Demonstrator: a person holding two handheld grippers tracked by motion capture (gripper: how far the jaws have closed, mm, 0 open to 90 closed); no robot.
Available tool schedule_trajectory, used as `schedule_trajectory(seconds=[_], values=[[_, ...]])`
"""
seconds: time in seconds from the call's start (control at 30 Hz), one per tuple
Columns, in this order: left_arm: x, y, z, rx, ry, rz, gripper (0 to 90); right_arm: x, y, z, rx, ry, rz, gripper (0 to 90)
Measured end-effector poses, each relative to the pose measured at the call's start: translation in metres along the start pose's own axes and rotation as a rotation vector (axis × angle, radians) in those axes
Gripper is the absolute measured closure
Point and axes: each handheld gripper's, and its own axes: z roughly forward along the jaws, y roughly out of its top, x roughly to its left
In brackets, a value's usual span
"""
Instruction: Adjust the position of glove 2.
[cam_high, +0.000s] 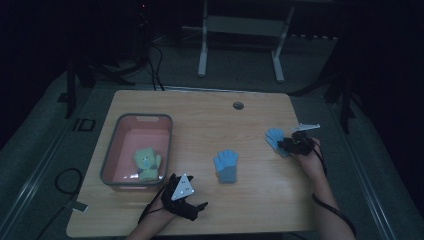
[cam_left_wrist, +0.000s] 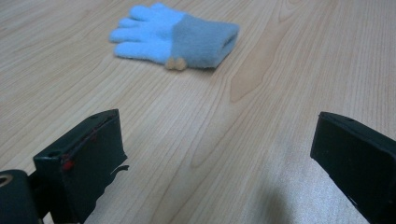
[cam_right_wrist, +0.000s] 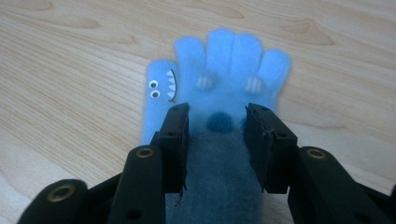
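Readable text: you have one marking, the pale letters "ID" on the dark floor strip (cam_high: 83, 125) just off the table's (cam_high: 260, 200) far-left corner.
Table top: you get no lettering, only wood grain.
Pink bin (cam_high: 111, 159): no label you can read.
Blue gloves (cam_right_wrist: 219, 70): a stitched face with eyes and teeth, no words.

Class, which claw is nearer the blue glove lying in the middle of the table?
Left. The left claw sits just short of the blue glove; the right claw is farther, over another glove.
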Motion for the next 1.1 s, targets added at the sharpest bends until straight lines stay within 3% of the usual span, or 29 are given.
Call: schedule_trajectory(seconds=[0.23, 0.4, 0.5, 0.73, 0.93, 1.1], values=[[0.000, 0.000, 0.000, 0.002, -0.001, 0.006, 3.0, 0.004, -0.004, 0.000, -0.018, -0.037, 0.002, 68.9], [0.000, 0.000, 0.000, -0.004, -0.002, 0.011, 3.0, 0.010, -0.003, 0.001, -0.014, -0.060, 0.038, 83.6], [0.000, 0.000, 0.001, -0.001, 0.000, 0.010, 3.0, 0.016, -0.002, -0.001, -0.016, -0.087, 0.083, 86.1], [-0.001, 0.000, 0.001, -0.006, 0.002, 0.005, 3.0, 0.046, 0.002, -0.032, -0.067, -0.169, 0.188, 87.2], [-0.001, 0.000, 0.000, -0.006, -0.004, 0.002, 3.0, 0.079, 0.003, -0.056, -0.108, -0.247, 0.224, 87.2], [-0.001, 0.000, -0.001, -0.010, -0.002, 0.004, 3.0, 0.102, -0.003, -0.066, -0.128, -0.242, 0.285, 87.2]])
